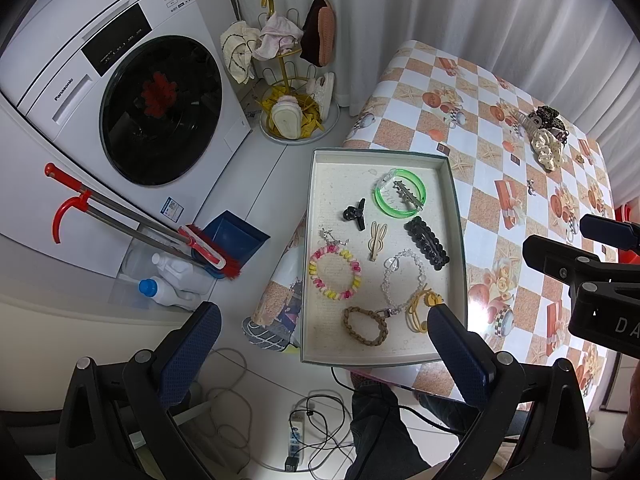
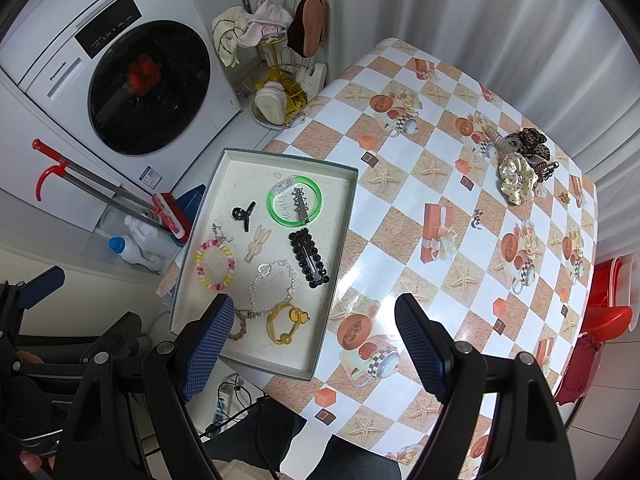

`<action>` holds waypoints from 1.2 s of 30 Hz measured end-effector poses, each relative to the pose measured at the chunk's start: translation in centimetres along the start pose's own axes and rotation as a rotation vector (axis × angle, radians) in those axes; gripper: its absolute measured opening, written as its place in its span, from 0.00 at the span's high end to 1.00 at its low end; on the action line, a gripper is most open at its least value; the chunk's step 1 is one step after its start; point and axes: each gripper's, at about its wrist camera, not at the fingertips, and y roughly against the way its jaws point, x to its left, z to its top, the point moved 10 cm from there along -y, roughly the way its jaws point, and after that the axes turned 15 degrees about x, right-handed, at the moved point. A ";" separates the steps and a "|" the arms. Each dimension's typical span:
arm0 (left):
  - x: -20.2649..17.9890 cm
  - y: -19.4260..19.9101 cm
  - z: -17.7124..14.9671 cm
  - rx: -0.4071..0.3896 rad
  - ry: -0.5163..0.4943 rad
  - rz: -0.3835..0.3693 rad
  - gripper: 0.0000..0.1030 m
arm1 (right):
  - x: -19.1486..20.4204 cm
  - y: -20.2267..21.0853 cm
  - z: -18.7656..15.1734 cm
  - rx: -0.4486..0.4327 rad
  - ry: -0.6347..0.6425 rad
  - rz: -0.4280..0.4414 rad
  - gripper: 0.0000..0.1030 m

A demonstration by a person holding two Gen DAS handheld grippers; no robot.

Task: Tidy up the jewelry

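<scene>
Both tongs spread wide, pinching nothing, held high above a table (image 2: 460,208) in a checked oilcloth printed with starfish, teapots and gift boxes. Left gripper (image 1: 324,344) with one finger (image 1: 192,348) out over the floor and the other (image 1: 460,348) over the near right corner of a shallow cream tray (image 1: 316,264); right gripper (image 2: 316,344) with its left finger (image 2: 212,344) over the tray's near edge and its right finger (image 2: 424,348) over bare oilcloth.

In the tray, ahead of both tongs:
- green bangle (image 2: 294,200) at the far end, a silver clip (image 2: 301,205) lying across it, handwritten digits inside the ring (too small to read for certain)
- small black claw clip (image 2: 244,214) to its left
- cream rabbit-ear clip (image 2: 258,244) and black beaded snap clip (image 2: 309,259) in the middle
- pink and yellow bead bracelet (image 2: 215,266) on the left
- clear bead bracelet (image 2: 272,288), yellow hair tie (image 2: 285,322) and brown braided bracelet (image 1: 365,326) nearest the tongs

Far right on the table, well apart from the tray: a heap of scrunchies and hair clips (image 2: 520,164), plus a small charm (image 2: 477,218) lying alone.

Left of the tray, on the floor: white washing machine (image 1: 120,92) marked "Panasonic", red broom (image 1: 208,248), white bottle with a blue cap (image 1: 168,288).
</scene>
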 end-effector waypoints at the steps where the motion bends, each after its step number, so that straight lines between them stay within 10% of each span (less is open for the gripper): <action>1: 0.0 0.0 0.0 0.000 0.001 0.000 0.00 | 0.0 0.0 0.0 0.000 0.000 0.000 0.18; 36: 0.0 0.3 -0.4 0.004 0.004 0.015 0.00 | 0.1 0.0 -0.3 -0.002 -0.001 0.005 0.18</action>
